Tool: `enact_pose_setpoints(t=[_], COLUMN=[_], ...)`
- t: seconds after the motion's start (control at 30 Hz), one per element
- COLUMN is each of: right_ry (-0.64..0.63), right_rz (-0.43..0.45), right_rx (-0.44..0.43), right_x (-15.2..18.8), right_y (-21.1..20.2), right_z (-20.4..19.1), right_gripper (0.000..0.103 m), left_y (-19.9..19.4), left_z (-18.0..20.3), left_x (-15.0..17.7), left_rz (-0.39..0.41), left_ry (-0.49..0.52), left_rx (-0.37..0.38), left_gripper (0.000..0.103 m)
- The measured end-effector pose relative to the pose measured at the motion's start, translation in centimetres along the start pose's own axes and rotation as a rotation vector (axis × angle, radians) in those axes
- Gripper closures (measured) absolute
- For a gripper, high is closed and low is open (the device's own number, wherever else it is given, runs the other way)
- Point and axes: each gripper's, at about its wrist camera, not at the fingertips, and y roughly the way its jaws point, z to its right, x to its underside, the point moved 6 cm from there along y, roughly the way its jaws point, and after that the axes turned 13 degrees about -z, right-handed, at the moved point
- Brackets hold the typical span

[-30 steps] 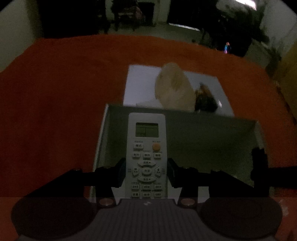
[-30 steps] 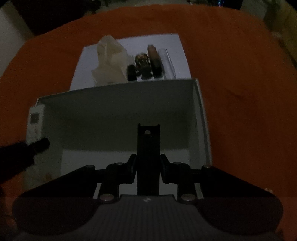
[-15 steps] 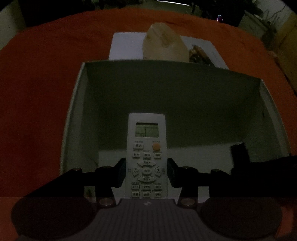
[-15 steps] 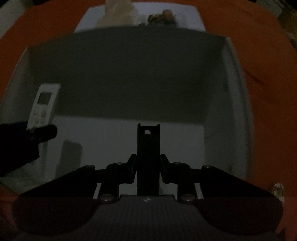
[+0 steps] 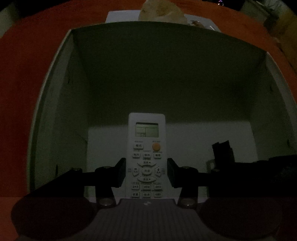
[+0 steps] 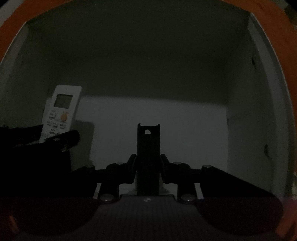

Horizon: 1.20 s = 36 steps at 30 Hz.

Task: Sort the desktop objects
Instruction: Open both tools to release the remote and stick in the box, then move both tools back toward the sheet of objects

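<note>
My left gripper [image 5: 146, 174] is shut on a white air-conditioner remote [image 5: 146, 153] with an orange button, held low inside an open white box [image 5: 55, 77]. My right gripper [image 6: 148, 172] is shut on a flat black oblong object [image 6: 148, 148], also inside the box [image 6: 259, 74], to the right of the remote [image 6: 61, 109]. The black object's tip shows in the left wrist view [image 5: 221, 152]. The left gripper appears at the left of the right wrist view [image 6: 63, 138].
The box stands on an orange-red cloth [image 5: 27, 55]. Behind it lies a white sheet [image 5: 122, 16] with a pale crumpled lump [image 5: 161, 11] and small items. The box walls close in on both sides.
Both grippers have moved forward and down into the box with their objects. The box walls now fill both views and the items behind it have nearly dropped out of sight.
</note>
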Motion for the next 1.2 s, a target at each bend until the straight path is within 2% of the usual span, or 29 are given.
enact_pose_setpoints(t=[0.4, 0.53, 0.7, 0.83, 1.03, 1.2], right_ry=[-0.006, 0.004, 0.005, 0.035, 0.090, 0.051], right_rz=[-0.014, -0.019, -0.023, -0.008, 0.020, 0.095], right_rx=[-0.003, -0.003, 0.002, -0.010, -0.074, -0.151], right_x=[0.0, 0.0, 0.1, -0.2, -1.8, -4.0], right_y=[0.9, 0.6, 0.0, -1.4, -3.9, -7.2], right_z=[0.7, 0.0, 0.1, 0.3, 0.9, 0.3], right_gripper=[0.074, 0.070, 0.070, 0.069, 0.069, 0.069], left_y=[0.6, 0.6, 0.3, -0.6, -2.4, -5.1], left_z=[0.3, 0.3, 0.5, 0.3, -0.2, -0.8], left_x=[-0.4, -0.5, -0.6, -0.8, -2.0, -3.9], left_rz=[-0.023, -0.036, -0.012, 0.012, 0.043, 0.070], left_ry=[-0.007, -0.005, 0.019, -0.008, -0.049, -0.065], left_rx=[-0.012, -0.012, -0.025, -0.007, 0.039, 0.083], left_gripper=[0.062, 0.062, 0.060, 0.059, 0.059, 0.058])
